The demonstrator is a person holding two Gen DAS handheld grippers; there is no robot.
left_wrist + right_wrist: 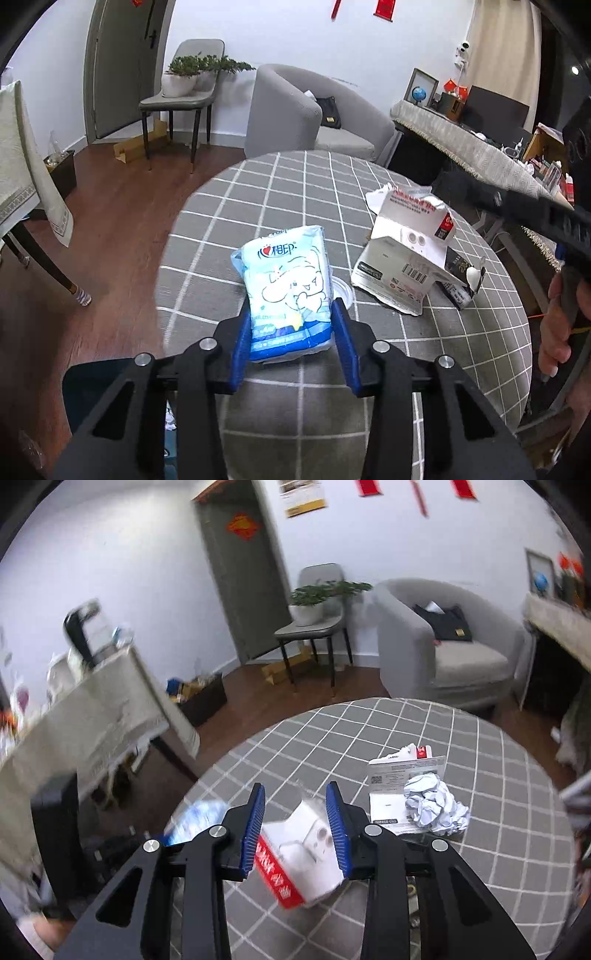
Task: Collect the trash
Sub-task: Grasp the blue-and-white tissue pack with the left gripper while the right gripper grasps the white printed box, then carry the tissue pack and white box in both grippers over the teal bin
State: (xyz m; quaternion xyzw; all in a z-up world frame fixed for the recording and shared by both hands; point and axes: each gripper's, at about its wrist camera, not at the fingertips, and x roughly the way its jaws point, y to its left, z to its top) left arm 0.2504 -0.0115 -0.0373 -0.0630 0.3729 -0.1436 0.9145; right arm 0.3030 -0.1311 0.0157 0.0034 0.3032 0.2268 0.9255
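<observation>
My left gripper is shut on a light blue tissue pack and holds it above the round grey checked table. My right gripper is shut on a white and red cardboard box, lifted over the table. In the left wrist view the right gripper's black body reaches in from the right above torn white packaging. A crumpled pale paper ball lies on flat white packaging on the table, right of my right gripper.
A grey armchair with a black bag stands behind the table. A grey chair with a potted plant stands by the door. A dark bin with rubbish sits on the wood floor at the left. Cloth-covered tables flank both sides.
</observation>
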